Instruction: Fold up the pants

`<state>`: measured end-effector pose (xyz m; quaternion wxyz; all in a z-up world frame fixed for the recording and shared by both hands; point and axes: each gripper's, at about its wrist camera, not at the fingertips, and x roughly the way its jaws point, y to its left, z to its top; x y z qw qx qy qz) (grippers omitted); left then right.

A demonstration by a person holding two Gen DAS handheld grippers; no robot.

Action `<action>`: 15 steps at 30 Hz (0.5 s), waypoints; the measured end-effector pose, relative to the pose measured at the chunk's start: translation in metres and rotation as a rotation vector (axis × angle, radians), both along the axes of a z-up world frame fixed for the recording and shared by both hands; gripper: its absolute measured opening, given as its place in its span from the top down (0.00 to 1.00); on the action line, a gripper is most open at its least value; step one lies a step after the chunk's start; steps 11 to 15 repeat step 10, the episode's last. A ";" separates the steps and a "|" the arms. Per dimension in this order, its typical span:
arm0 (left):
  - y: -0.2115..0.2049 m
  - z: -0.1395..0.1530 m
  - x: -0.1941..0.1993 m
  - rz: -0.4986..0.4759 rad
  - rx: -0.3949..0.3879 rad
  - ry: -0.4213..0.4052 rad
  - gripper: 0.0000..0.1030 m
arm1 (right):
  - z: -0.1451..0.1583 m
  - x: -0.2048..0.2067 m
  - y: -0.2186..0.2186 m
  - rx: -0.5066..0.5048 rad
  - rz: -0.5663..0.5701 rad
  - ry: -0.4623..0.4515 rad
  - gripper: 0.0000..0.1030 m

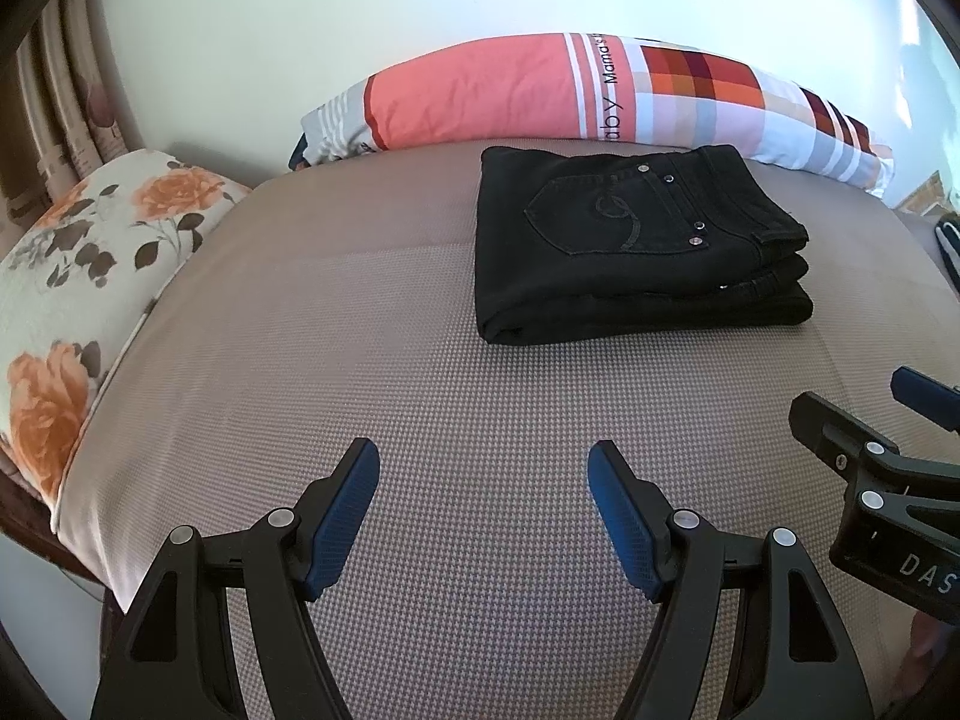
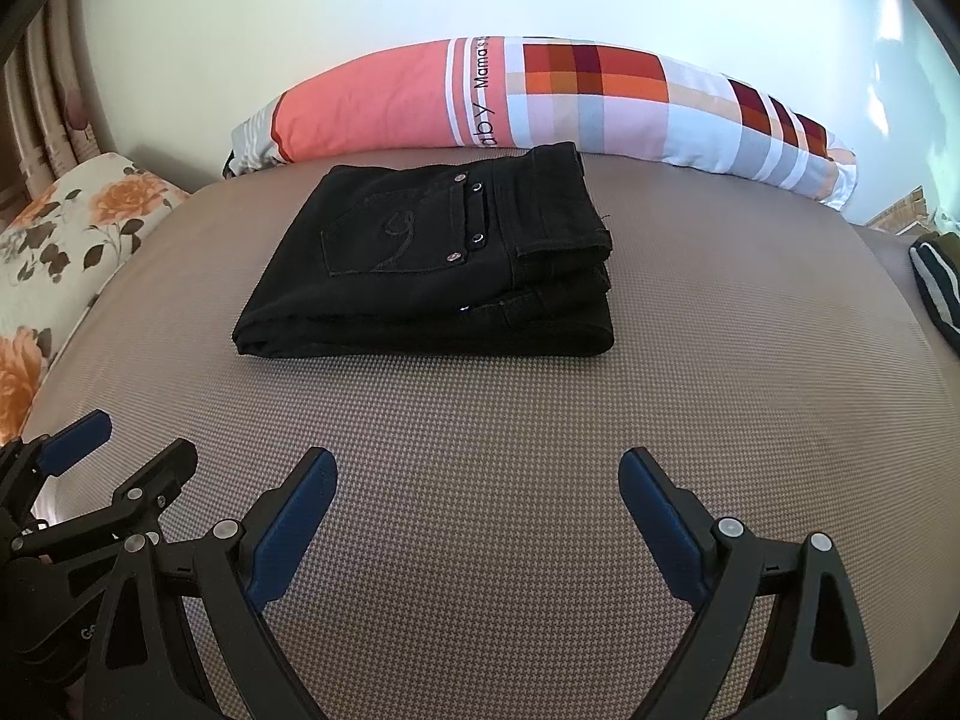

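Black pants (image 1: 636, 246) lie folded in a compact stack on the grey-beige checked bed surface (image 1: 420, 390), back pocket with silver rivets facing up. In the right wrist view the pants (image 2: 432, 264) sit ahead and slightly left. My left gripper (image 1: 483, 459) is open and empty, hovering over the bed, nearer than the pants and to their left. My right gripper (image 2: 477, 468) is open and empty, also short of the pants. The right gripper shows at the right edge of the left wrist view (image 1: 852, 414); the left gripper shows at the left edge of the right wrist view (image 2: 138, 438).
A long pink, orange and white checked pillow (image 1: 570, 90) lies along the wall behind the pants. A floral blanket (image 1: 78, 264) lies at the bed's left edge. A dark striped cloth (image 2: 936, 288) lies at the far right. A curtain (image 1: 60, 90) hangs at the left.
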<state>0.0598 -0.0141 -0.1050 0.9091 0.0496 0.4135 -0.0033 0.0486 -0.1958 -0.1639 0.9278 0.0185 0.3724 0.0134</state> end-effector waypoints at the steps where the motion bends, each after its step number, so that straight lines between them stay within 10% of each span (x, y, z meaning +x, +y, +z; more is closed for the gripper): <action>1: 0.001 0.000 0.000 0.001 -0.004 0.002 0.30 | -0.001 0.000 0.000 -0.001 0.000 0.001 0.09; 15: 0.000 -0.002 0.001 -0.004 -0.007 0.007 0.30 | -0.001 0.000 0.000 -0.002 -0.002 0.002 0.09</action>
